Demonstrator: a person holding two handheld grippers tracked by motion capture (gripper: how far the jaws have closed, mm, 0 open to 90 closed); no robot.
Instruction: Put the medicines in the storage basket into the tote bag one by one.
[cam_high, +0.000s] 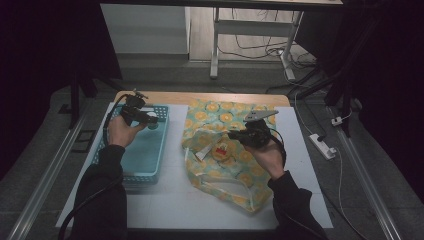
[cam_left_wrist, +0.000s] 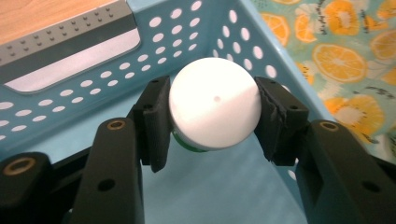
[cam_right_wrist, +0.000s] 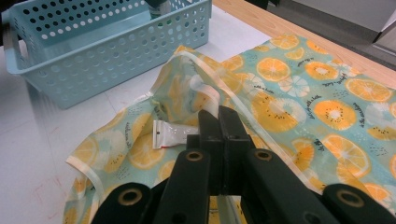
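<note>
My left gripper (cam_left_wrist: 212, 116) is shut on a small round container with a white lid (cam_left_wrist: 215, 107) and a green band under it. It holds the container over the inside of the light blue perforated basket (cam_left_wrist: 187, 42). In the high view this gripper (cam_high: 145, 119) hangs above the basket's far end (cam_high: 159, 111). My right gripper (cam_right_wrist: 219, 126) has its jaws pressed together just above the orange-slice print bag (cam_right_wrist: 299, 93); I cannot tell if fabric is pinched between them. From above, that gripper (cam_high: 239, 135) sits over the bag's middle (cam_high: 220, 120).
A small white sachet (cam_right_wrist: 170, 135) lies on the bag's folded edge. A red and yellow item (cam_high: 223, 150) rests on the bag. The basket (cam_right_wrist: 93, 51) stands left of the bag on a white mat (cam_high: 170, 200). A wooden strip (cam_high: 200, 97) runs along the table's far edge.
</note>
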